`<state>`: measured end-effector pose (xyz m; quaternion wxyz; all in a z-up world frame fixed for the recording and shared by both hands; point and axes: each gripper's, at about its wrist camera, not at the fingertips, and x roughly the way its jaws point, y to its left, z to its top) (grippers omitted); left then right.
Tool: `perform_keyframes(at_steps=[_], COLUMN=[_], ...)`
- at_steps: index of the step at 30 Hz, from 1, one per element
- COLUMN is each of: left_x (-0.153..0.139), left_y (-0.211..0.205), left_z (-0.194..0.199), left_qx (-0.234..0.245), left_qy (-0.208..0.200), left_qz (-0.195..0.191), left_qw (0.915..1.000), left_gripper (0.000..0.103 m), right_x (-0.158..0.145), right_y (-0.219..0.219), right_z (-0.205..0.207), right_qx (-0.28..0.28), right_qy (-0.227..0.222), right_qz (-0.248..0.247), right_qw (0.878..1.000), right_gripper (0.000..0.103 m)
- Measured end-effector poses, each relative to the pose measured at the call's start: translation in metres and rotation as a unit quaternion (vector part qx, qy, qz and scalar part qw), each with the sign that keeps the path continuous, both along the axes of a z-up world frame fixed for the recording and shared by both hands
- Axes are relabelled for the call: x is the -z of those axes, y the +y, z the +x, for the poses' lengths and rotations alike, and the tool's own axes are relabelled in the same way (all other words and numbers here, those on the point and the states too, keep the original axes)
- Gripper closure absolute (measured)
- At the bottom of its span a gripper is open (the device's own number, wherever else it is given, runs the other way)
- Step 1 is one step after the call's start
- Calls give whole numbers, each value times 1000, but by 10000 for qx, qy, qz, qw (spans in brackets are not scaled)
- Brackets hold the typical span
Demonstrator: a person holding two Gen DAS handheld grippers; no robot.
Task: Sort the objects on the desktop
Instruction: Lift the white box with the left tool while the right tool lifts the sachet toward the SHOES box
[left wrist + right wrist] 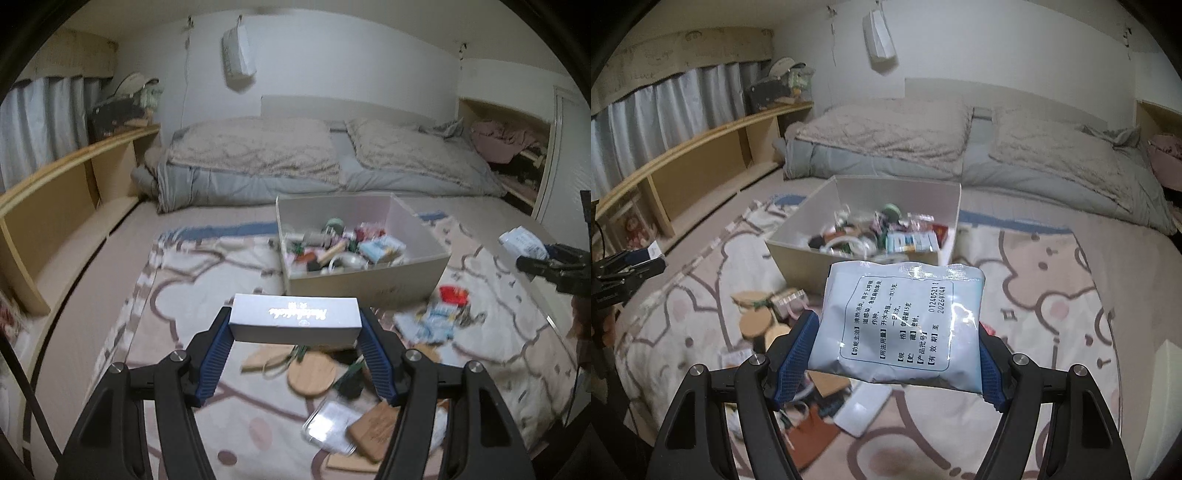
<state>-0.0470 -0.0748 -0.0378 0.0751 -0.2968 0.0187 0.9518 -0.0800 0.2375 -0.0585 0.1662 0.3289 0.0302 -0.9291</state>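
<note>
Carry step was on: left gripper [295, 325] clamped a grey carton [294, 318], right gripper [897, 339] pinched a medicine sachet [899, 326], both aloft short of the storage box [369, 282]. Next, probably: reach over its rim, release.

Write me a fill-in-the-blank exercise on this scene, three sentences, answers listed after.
1. The left gripper is shut on a long white ____.
2. The right gripper grips a pale blue sachet printed with ____ text.
3. The storage bin ahead of both grippers already holds small items and stands on the patterned ____.

Missing words: box; Chinese; blanket
</note>
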Motion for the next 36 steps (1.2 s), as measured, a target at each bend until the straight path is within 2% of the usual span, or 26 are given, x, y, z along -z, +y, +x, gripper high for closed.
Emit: perform_keyframes(at_steps=[12,19,23,29,32,36], left_x=[-76,-98,-96,-76,-62,-40], left_y=[37,55,63,68,70,71], left_z=[-35,-67,-87,-124,-141,-164], left_qx=[141,227,191,36,-66,-102], left_qy=[542,672,621,433,332,169], left_qz=[-7,148,213,297,274,253], left_qw=[9984,9974,9977,9986,9991,9995], left_gripper=[37,37,37,37,37,37], right_x=[-72,-92,-90,-68,-56,-40], right_y=[-12,-19,-22,-22,-24,-28], right_z=[-18,-37,-53,-82,-97,-112], right_qx=[-118,-110,-61,106,207,359], right_qy=[447,603,509,193,85,5], right_qz=[-10,-168,-446,-871,-918,-747], right_qw=[9989,9980,9977,9960,9955,9966], right_gripper=[25,25,25,25,25,25])
